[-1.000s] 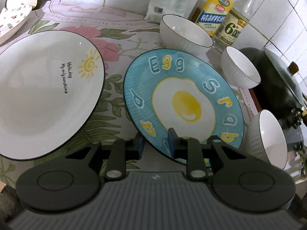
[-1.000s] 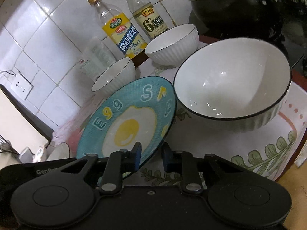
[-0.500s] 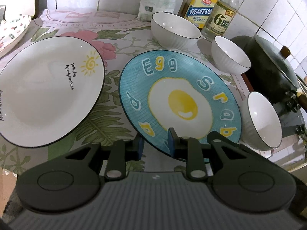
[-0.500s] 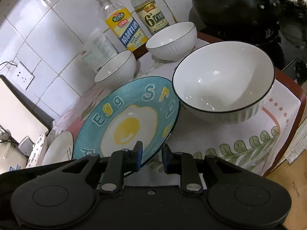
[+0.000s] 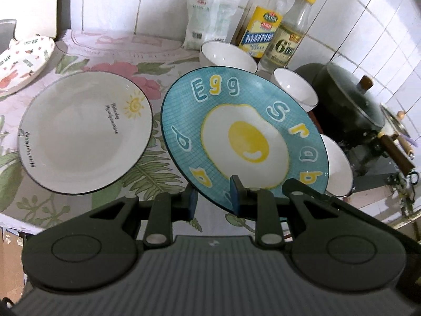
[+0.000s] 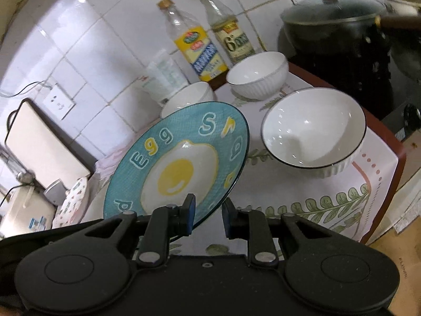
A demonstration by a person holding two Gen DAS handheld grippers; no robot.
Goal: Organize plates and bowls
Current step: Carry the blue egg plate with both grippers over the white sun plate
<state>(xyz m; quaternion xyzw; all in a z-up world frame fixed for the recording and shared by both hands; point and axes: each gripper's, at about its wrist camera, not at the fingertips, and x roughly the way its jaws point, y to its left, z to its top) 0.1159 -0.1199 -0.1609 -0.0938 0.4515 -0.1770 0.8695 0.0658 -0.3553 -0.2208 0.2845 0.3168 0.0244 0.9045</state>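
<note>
1. Counter, under a floral cloth, carries the white sun plate lying flat at left
2. Egg plate is raised off the counter and tilted, its face toward both cameras, "Egg" edge toward the tiled wall
3. Three white bowls stand upright to its right
4. Left gripper fingers clamp its near rim
5. Right gripper fingers pinch the opposite rim

The left gripper pinches the near rim of the blue egg plate between its fingers, holding it tilted above the floral counter. Just left lies a white sun plate. Beyond are three white bowls and two bottles; a dark lidded pot sits right.
</note>
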